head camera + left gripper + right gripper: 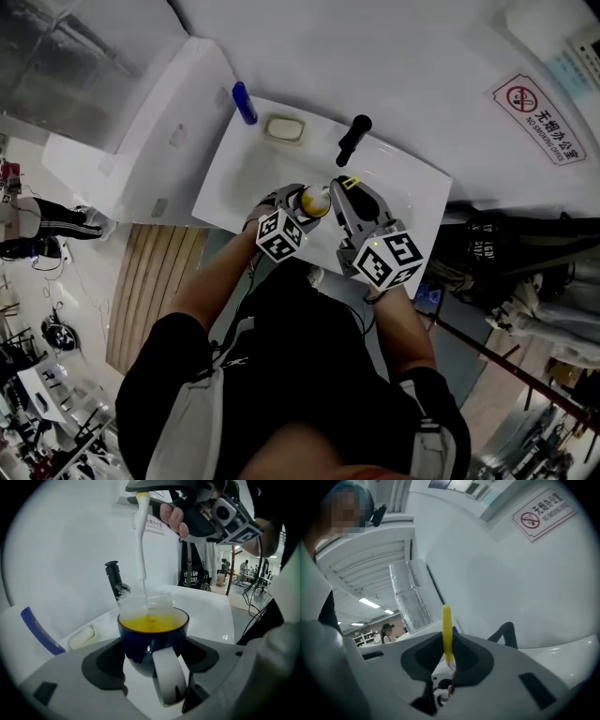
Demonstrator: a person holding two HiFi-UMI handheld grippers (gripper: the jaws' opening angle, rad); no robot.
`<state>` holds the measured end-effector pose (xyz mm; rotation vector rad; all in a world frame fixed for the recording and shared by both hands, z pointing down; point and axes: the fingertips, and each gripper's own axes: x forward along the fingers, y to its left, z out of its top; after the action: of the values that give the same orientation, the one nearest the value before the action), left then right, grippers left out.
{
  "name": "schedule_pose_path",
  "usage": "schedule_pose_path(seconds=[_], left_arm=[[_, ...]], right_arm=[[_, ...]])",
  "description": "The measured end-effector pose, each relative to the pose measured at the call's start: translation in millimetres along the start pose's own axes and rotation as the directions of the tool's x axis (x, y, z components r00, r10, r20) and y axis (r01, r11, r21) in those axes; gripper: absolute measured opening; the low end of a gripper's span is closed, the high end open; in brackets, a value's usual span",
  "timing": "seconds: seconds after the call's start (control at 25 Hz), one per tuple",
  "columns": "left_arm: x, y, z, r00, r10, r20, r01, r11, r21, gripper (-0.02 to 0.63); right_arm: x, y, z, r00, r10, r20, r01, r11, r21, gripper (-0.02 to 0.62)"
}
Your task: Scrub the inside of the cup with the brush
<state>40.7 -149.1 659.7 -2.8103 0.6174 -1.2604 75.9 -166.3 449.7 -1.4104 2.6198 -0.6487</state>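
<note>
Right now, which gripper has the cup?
The left gripper: its jaws are shut on the dark blue cup with the yellow inside. The right gripper grips the brush by its yellow end instead.

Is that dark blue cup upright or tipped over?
Upright. The dark blue cup shows its yellow inside level and facing up; the white brush enters from above.

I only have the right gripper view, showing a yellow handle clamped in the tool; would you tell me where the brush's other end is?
Observer: The brush has its bristles at the mouth of the cup.
Operator: What holds the cup?
Observer: The left tool, its jaws closed on the dark blue body, white handle facing its camera.
Operator: Where is it?
Observer: Above the white sink.
</note>
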Motion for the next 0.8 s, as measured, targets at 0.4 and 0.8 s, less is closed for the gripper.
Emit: schedule_pose_path(seconds=[0.4, 0.8], left_arm=[[-23.7, -53.1, 14.2, 0.961, -0.270, 0.068, 0.251, 0.946, 0.207, 0.374], [-42.4, -46.8, 16.1, 0.945, -0.287, 0.156, 0.266, 0.953, 0.142, 0.374]], right_arm=[[23.1, 9.7, 6.7, 0.994, 0.079, -0.080, -0.088, 0.988, -0.126, 0.057], [35.1, -52.3, 5.4, 0.978, -0.023, -0.205, 0.001, 0.994, -0.106, 0.072]])
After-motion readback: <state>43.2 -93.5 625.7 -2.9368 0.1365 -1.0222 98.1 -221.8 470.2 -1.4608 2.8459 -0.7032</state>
